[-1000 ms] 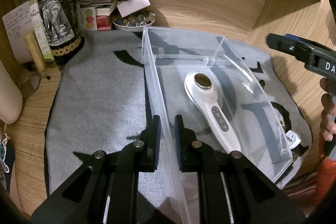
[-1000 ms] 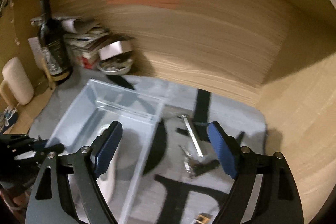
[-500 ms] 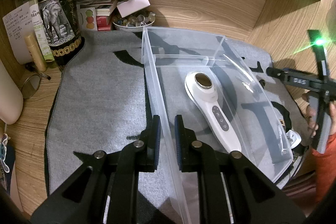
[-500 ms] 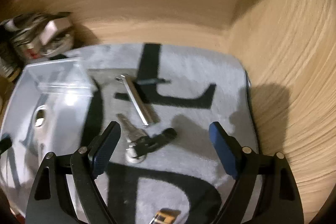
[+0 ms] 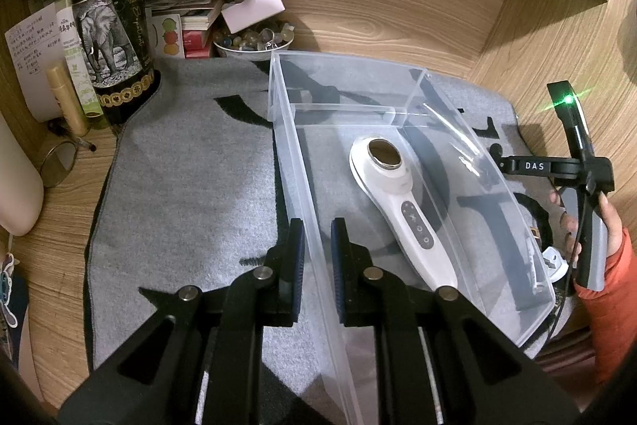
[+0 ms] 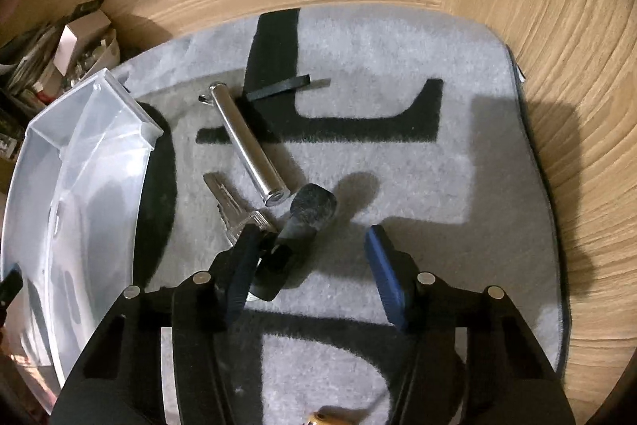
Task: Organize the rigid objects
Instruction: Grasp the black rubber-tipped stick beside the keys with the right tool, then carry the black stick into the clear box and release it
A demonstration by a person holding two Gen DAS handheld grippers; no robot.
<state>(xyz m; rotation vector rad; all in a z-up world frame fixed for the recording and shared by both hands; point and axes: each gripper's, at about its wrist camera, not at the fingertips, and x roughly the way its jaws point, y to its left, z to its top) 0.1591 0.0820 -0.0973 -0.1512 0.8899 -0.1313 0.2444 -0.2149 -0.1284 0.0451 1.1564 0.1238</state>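
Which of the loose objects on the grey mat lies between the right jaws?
The black-handled key; the shiny metal cylinder lies beyond the tips.

A fuzzy grey cloth mat with black woven letters is seen over the matt, grained wood of the table. At the left of the right wrist view, a clear, glossy plastic bin is shown. A polished metal cylinder and a ridged metal key with a dull black plastic head are laid on the mat. Inside the bin, a smooth white plastic handheld device with a shiny metal disc is visible. At upper left, a glossy dark glass bottle bears a paper label.
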